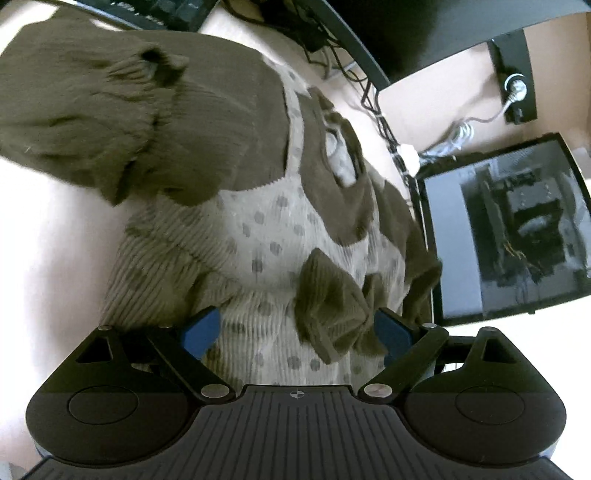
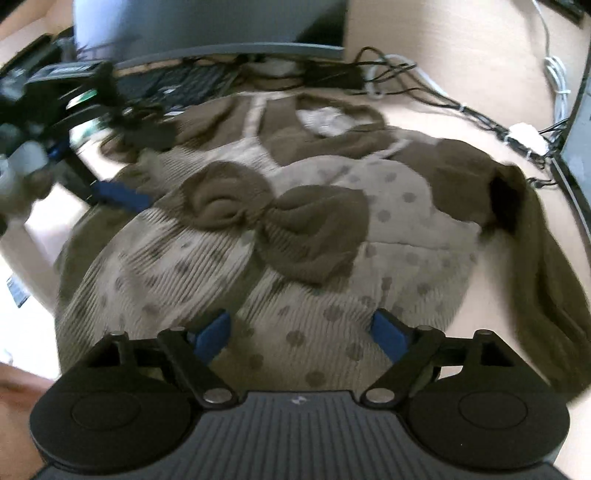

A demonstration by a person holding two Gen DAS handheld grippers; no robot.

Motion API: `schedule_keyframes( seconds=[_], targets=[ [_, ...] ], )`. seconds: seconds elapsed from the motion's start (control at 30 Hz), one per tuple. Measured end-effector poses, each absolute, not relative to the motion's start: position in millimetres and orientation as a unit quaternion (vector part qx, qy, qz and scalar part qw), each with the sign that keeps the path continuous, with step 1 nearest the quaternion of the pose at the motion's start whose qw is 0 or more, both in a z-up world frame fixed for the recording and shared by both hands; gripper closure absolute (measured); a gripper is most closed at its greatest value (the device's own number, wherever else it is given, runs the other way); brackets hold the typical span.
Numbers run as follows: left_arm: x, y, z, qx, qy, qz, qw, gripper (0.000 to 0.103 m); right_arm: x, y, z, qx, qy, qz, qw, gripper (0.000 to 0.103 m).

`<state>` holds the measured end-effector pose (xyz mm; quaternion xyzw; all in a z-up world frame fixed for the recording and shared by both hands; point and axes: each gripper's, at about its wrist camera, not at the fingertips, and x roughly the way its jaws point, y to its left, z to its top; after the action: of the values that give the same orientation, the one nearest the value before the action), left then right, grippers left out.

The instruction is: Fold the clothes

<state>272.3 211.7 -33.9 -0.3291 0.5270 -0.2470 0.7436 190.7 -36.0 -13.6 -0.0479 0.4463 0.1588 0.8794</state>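
knit sweater [image 2: 325, 258] spread flat on bench [image 2: 461, 66], bow up | soft, limp, likely light; pinch hem or sleeve | left tool [image 1: 295, 332] and right tool [image 2: 301, 332] both spread, holding nothing

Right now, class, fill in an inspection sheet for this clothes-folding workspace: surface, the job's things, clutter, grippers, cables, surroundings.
Surface: pale desk, lit brightly, mostly covered by the garment.
Job's things: one knitted sweater, brown with a beige dotted front, lying spread out; a brown bow on its chest; one sleeve is folded in over the body.
Clutter: keyboard at the far edge; white adapter beside the sweater.
Grippers: left gripper open, low over the hem near the bow; right gripper open above the dotted hem; neither clearly grips cloth.
Cables: black cables run along the far side; a white cable is coiled.
Surroundings: monitor at the side, another screen behind.
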Motion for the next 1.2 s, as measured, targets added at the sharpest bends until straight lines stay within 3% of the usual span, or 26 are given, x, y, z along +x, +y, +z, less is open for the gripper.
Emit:
schedule_keyframes(
  seconds=[0.27,0.47,0.63,0.83,1.2],
  targets=[
    [305,210,17,-0.333,0.434,-0.333,0.768,0.006,245,-107,57,0.164,0.366,0.139,0.905,0.021],
    [363,196,-10,-0.388,0.447,-0.283,0.755,0.006,340,-155,24,0.372,0.387,0.137,0.832,0.021],
    [390,194,-31,-0.422,0.454,-0.246,0.745,0.006,378,-166,-25,0.448,0.435,0.134,0.77,0.021],
    [392,200,-45,-0.443,0.462,-0.228,0.734,0.006,395,-170,-48,0.461,0.473,0.114,0.742,0.019],
    [395,213,-71,-0.482,0.473,-0.196,0.711,0.005,395,-174,-31,0.484,0.428,0.125,0.753,0.018]
  ],
)
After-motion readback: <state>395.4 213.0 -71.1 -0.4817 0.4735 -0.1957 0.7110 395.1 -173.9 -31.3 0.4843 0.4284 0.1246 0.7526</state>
